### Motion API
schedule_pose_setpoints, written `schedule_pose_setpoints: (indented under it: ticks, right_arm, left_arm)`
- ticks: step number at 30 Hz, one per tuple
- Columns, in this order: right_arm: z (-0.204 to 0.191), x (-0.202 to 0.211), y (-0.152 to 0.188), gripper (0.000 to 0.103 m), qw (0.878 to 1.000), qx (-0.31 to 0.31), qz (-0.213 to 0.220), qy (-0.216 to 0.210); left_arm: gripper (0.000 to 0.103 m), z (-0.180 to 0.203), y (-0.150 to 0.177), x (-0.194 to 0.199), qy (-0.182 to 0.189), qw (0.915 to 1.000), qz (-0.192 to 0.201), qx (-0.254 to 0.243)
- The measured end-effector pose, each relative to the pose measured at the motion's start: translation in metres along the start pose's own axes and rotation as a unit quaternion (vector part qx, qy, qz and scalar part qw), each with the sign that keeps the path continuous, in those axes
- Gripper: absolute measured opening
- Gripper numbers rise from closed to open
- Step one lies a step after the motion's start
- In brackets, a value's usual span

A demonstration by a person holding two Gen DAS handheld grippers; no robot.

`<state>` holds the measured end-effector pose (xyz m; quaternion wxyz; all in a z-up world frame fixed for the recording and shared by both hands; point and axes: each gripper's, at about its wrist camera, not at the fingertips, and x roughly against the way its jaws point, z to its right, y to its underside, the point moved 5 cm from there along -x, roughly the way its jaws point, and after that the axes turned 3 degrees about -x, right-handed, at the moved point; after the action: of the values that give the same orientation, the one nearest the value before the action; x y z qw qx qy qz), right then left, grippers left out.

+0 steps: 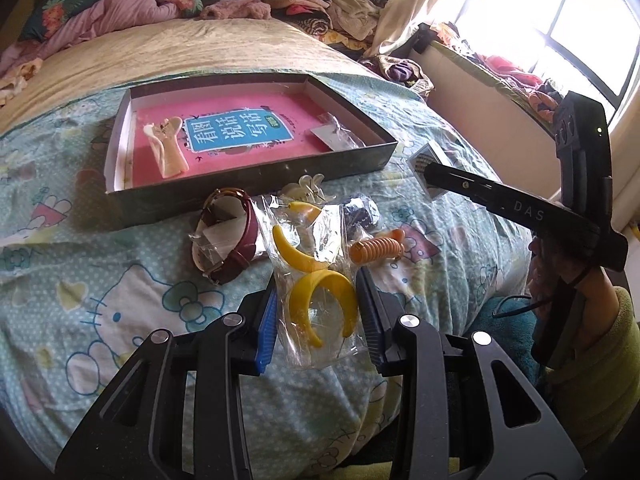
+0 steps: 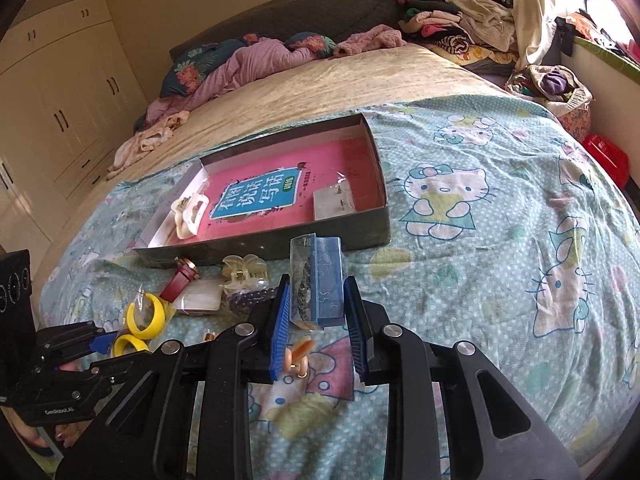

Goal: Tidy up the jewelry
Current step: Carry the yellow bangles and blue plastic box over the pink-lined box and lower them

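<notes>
Sorting partway: clip [image 1: 167,145] and earring card [image 2: 334,202] already in tray [image 1: 256,178]. Left gripper [image 1: 316,304] pinches yellow-bangle bag [image 1: 316,280]; right gripper [image 2: 316,308] pinches blue case [image 2: 320,280]. Watch [image 1: 236,236], orange coil [image 1: 376,250], clear clip [image 2: 244,268] wait on bed [image 2: 480,260].

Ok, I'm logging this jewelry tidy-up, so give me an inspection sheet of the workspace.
Surface: bed with cartoon-cat sheet.
Job's things: tray holding cream hair clip and bagged earrings; watch, orange coil and clear claw clip lie loose in front.
Clutter: clothes pile by the headboard.
Grippers: left hand-held gripper around bagged yellow hoops; right hand-held gripper clamps blue box.
Cables: black cord.
Surroundings: wardrobe, window.
</notes>
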<state>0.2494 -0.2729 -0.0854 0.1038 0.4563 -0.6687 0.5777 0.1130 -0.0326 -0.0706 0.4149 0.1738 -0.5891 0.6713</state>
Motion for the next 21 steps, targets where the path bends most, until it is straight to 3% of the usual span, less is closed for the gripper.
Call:
schedule_pose_setpoints:
  ticks: [21]
  right_arm:
    - [-0.053,0.017,-0.012,0.025,0.998,0.049,0.022,-0.030]
  left_arm:
    - [0.028,-0.041,-0.018,0.019,-0.038,0.9979,0.038,0.038]
